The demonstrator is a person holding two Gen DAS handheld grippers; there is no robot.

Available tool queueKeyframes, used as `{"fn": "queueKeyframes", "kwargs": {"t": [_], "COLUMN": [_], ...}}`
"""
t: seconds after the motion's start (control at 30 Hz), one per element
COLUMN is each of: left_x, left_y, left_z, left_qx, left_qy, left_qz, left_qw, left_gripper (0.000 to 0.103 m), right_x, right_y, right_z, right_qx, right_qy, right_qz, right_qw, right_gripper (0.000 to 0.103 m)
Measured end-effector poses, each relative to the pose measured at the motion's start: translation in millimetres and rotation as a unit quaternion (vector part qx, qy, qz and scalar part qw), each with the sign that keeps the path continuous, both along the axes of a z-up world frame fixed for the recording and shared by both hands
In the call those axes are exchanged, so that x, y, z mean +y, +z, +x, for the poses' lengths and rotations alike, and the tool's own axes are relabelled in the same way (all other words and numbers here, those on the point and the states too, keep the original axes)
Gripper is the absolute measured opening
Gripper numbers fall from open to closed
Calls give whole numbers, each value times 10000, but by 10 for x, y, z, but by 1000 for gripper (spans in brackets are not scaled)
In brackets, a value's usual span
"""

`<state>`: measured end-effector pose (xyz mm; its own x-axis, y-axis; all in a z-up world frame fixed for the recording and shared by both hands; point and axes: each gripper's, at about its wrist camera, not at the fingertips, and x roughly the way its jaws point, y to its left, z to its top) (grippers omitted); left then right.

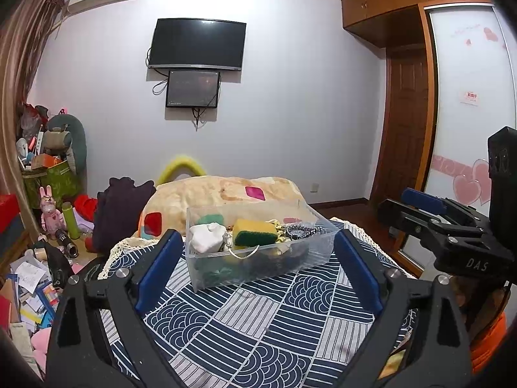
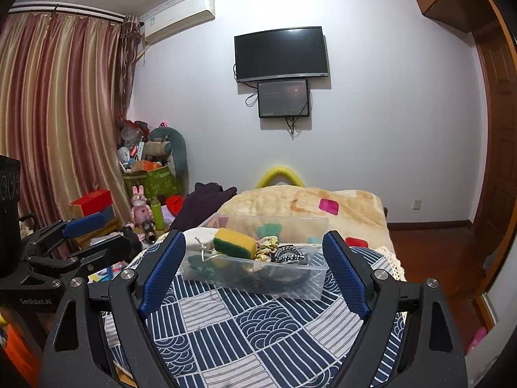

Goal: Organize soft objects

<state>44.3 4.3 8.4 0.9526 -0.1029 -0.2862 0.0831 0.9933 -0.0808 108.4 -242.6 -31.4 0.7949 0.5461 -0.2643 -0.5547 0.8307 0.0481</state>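
**Carefully now: a light bin, a loose cloth and tangled contents**

Both tongs are hanging wide open and holding nothing. I am keeping the left tongs [image 1: 255,258] just short of the clear bin [image 1: 258,268], which is sitting dead ahead between its blue pads [image 1: 158,271]. The right tongs [image 2: 255,265] are facing the same bin from a little further right, again with it straight in front of the tips. In the left view the right tongs are showing off to the right, well apart from the bin.

The soft things are already lying in the bin: a sponge [image 1: 255,231] on top, a white bundle [image 1: 206,237] to its left, a scrunchie [image 2: 268,245] and dark bands [image 1: 302,231] to its right.

What I am worrying about:
- The bin looks light, so a push from either tip would likely be sliding it across the patterned cloth [image 1: 245,320], or bunching the cloth under it.
- A white cord [image 1: 242,253] is looping over the near wall; lifting the bundle could be dragging it and its neighbours out.
- The sponge will probably be compressing and springing free if I pinch near an edge.
- The bands are tangled together, so one grab may be raising several.
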Motion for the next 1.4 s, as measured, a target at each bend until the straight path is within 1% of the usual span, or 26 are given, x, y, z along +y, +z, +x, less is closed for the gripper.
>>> {"fn": "queueKeyframes", "kwargs": {"t": [0.3,0.33,0.4,0.47,1.03,1.13,1.4], "left_x": [-9,-9,-9,-12,-22,-11,3], "left_y": [14,14,26,29,33,29,24], "left_z": [-12,-13,-14,-17,-14,-7,-5], "left_qx": [-12,-17,-25,-28,1,11,5], "left_qy": [13,16,23,23,67,74,64], "left_qz": [-2,-2,3,0,-40,-58,-72], "left_qw": [10000,10000,10000,10000,10000,10000,10000], "left_gripper": [97,97,98,99,101,102,103], "right_x": [-8,-9,-9,-8,4,5,11], "right_y": [21,20,38,50,56,59,36], "right_z": [-1,-1,-16,-34,-55,-58,-41], "right_qx": [1,-1,-22,-43,-13,-20,36], "right_qy": [-4,-8,-35,-39,-58,-71,-49], "right_qz": [22,22,41,69,90,101,91], "right_qw": [10000,10000,10000,10000,9999,9999,9999], "right_gripper": [86,87,93,96,100,103,103]}}
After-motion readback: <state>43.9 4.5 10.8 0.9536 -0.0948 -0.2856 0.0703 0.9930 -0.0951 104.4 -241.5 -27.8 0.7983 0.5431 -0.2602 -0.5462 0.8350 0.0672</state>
